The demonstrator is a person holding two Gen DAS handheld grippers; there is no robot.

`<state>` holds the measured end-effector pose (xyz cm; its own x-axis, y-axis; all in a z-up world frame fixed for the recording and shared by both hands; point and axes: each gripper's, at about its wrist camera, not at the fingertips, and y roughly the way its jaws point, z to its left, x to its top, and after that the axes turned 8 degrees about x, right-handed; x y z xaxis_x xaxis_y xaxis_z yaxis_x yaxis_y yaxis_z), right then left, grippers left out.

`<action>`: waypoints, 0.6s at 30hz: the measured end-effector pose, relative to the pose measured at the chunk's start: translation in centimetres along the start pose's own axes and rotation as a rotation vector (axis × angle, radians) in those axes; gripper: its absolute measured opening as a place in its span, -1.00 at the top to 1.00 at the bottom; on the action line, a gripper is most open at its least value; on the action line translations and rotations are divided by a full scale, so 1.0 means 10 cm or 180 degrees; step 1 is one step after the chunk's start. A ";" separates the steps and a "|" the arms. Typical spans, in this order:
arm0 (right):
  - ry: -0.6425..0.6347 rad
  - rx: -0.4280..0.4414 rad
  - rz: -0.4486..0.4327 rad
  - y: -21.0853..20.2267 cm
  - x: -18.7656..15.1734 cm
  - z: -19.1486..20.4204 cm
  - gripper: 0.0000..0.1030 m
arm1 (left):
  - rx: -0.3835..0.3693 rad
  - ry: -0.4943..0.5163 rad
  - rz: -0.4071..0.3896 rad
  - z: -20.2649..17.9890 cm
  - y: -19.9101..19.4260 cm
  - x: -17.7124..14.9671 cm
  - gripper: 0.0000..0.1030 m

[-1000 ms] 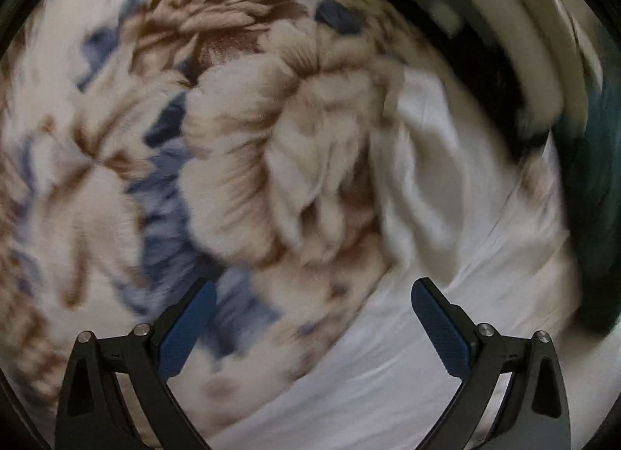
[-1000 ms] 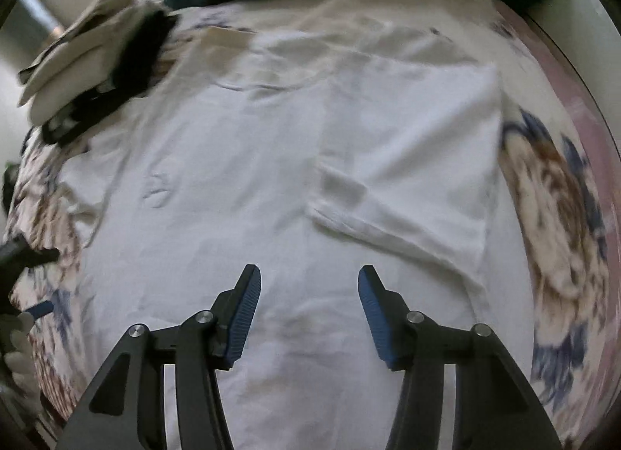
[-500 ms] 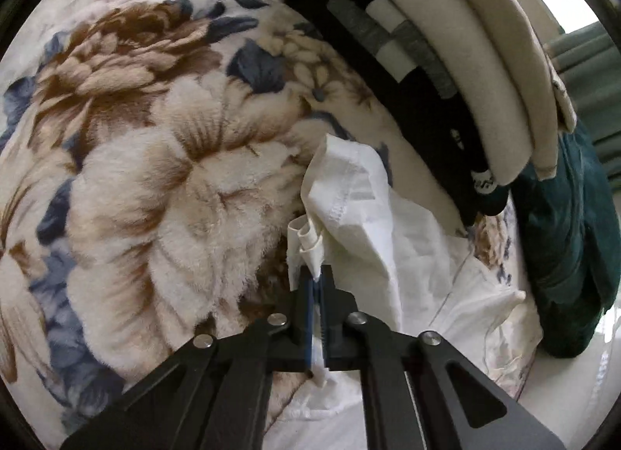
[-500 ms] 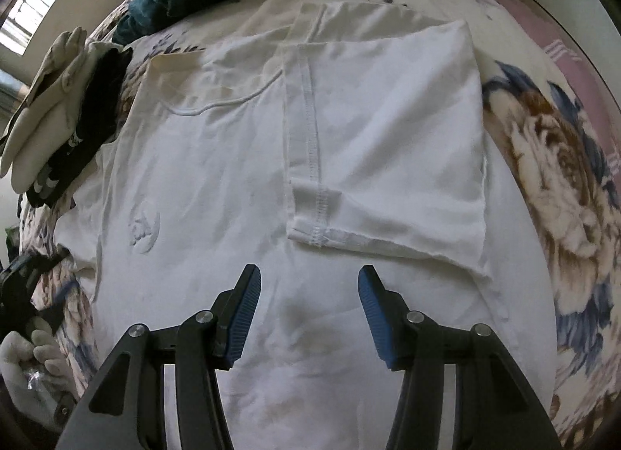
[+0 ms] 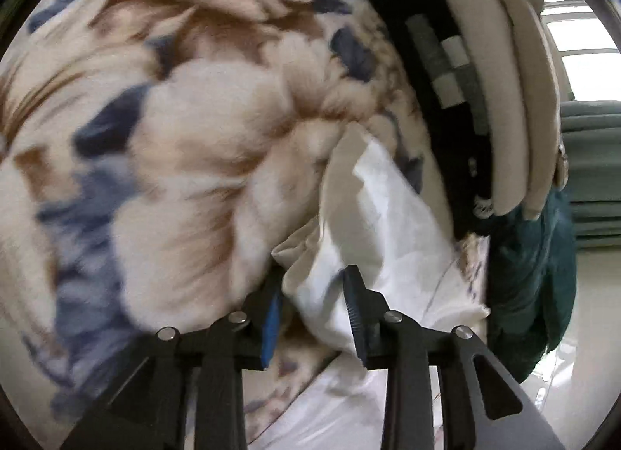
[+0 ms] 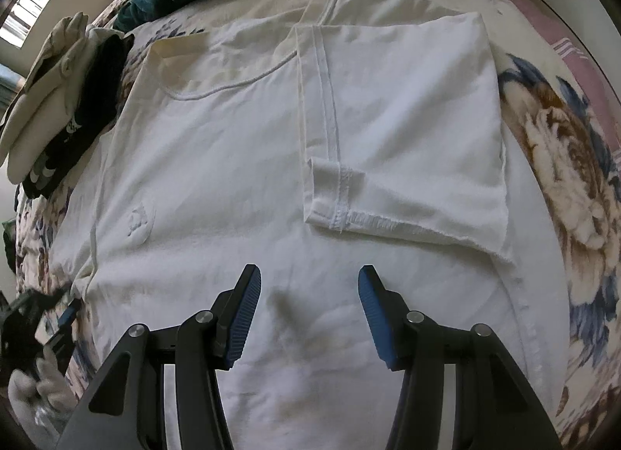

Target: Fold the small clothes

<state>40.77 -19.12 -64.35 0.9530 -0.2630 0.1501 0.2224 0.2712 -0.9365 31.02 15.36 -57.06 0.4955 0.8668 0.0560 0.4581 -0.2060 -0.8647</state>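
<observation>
White shirt [image 6: 217, 186] — no readable writing; left gripper [image 5: 310, 306] parted around its sleeve [image 5: 372, 217], right gripper [image 6: 308, 314] apart above it.

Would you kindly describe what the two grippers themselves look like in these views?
Both match. The left gripper and the right gripper each have two matte black angular fingers with triangular cut-outs and round silver pivot screws. The fingertips carry blue ribbed pads. No cables or markings show. In the right view, the hand behind the left gripper wears a white glove.

L gripper [image 5: 312, 304]: jaws partly apart, low | R gripper [image 6: 309, 312]: jaws wide apart, hovering
</observation>
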 end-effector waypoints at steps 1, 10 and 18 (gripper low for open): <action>-0.0004 -0.0019 0.0002 0.00 -0.01 0.00 -0.06 | 0.0022 0.0105 -0.0145 -0.10 -0.03 0.00 0.53; 0.0142 -0.0141 -0.0024 -0.10 -0.06 -0.27 -0.06 | -0.0110 0.1804 -0.0705 -1.59 -0.40 -0.67 0.89; 0.0333 -0.0160 0.0006 -0.25 -0.02 -0.61 -0.06 | -0.0098 0.2672 0.0595 -2.03 0.09 -1.66 0.51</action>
<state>38.78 -25.34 -64.00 0.9263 -0.3583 0.1168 0.2074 0.2257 -0.9519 38.23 -8.42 -48.61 0.9410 0.1970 0.2752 0.3284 -0.3345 -0.8833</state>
